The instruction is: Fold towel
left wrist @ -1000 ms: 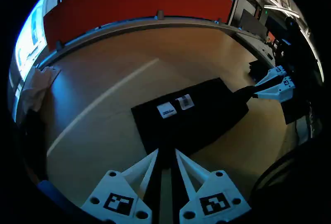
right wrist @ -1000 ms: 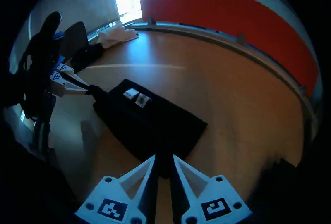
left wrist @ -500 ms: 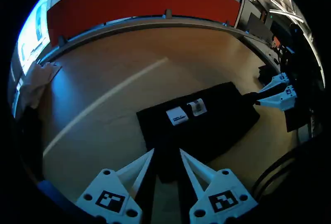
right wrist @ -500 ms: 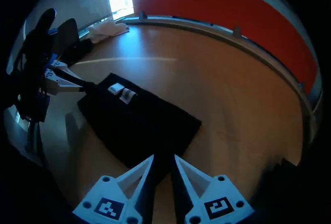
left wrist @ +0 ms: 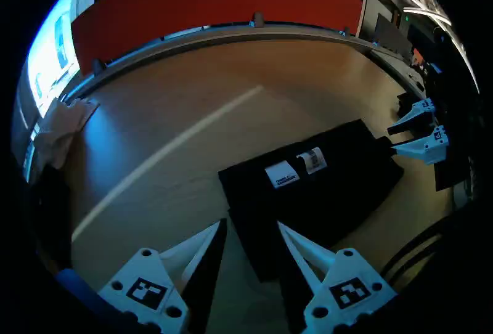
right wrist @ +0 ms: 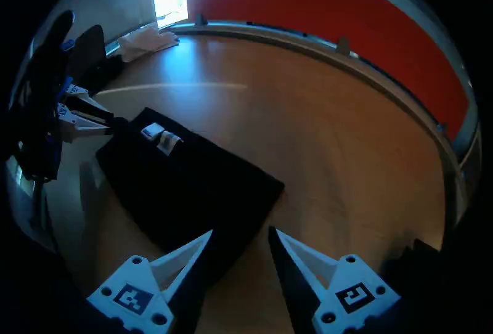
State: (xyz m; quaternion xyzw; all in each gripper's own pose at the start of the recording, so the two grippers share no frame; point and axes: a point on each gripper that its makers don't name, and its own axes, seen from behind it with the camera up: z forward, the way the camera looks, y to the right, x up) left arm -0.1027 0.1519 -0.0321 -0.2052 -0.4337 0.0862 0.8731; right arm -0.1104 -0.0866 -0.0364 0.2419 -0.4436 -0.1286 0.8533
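Towel (left wrist: 320, 198), black and folded, lies flat on the wooden surface (left wrist: 185, 112). In the left gripper view its long axis runs from 8 o'clock to 2 o'clock, white labels (left wrist: 282, 174) uppermost. Left gripper (left wrist: 248, 224) is released, fingers spread astride the near corner at 6 o'clock. Right gripper (right wrist: 240, 231) is likewise released, astride the opposite corner.
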